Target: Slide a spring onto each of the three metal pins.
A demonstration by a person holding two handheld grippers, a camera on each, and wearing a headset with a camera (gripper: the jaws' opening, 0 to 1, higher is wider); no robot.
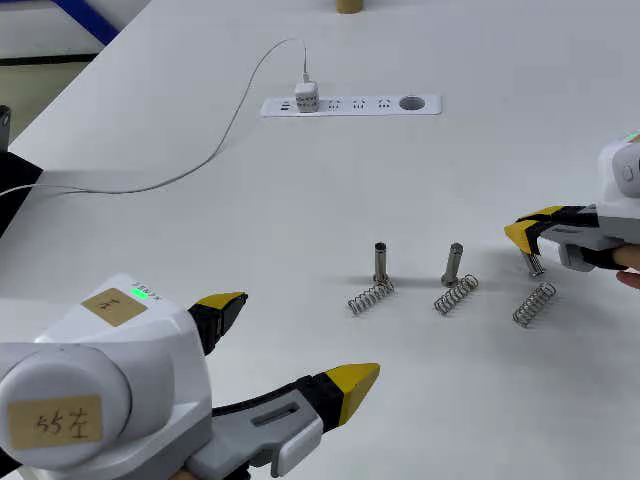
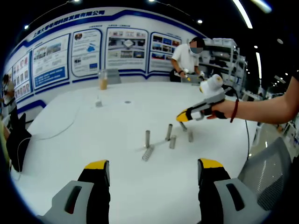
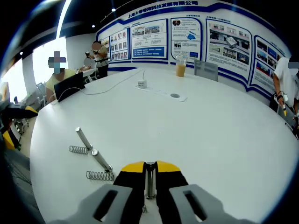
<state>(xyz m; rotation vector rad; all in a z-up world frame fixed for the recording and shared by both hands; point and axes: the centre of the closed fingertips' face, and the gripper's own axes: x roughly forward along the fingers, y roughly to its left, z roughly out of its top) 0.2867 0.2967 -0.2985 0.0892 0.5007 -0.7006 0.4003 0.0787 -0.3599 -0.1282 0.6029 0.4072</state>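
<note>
wide white round table [image 1: 300,190] takes up most of the room, and blue and white posters [image 2: 126,44] hang on the far wall. at 12 o'clock from the work lies a long white power strip [image 1: 350,105] with a small white plug block [image 1: 306,97] in it. a thin white cable [image 1: 200,165] runs from it toward 9 o'clock. a see-through cup of orange drink [image 3: 181,69] stands far back on the table.

one short silver metal pin [image 1: 380,262] stands upright near the middle. a second silver pin [image 1: 453,264] stands at its 3 o'clock, a little apart. a small coiled wire spring [image 1: 371,296] lies flat at 6 o'clock of the first pin, just beside its foot. a second coiled spring [image 1: 456,294] lies the same way under the second pin. a third coiled spring [image 1: 534,303] lies flat farther toward 3 o'clock.

the right gripper with yellow tips [image 1: 527,238] comes in from 3 o'clock. its jaws are pinching the third silver pin [image 3: 149,179], which hangs just above the third spring. i cannot tell if this pin's foot touches the table.

the left gripper with yellow tips [image 1: 290,340] sits low at 7 o'clock, well apart from the pins. its jaws are spread wide and hold nothing.
</note>
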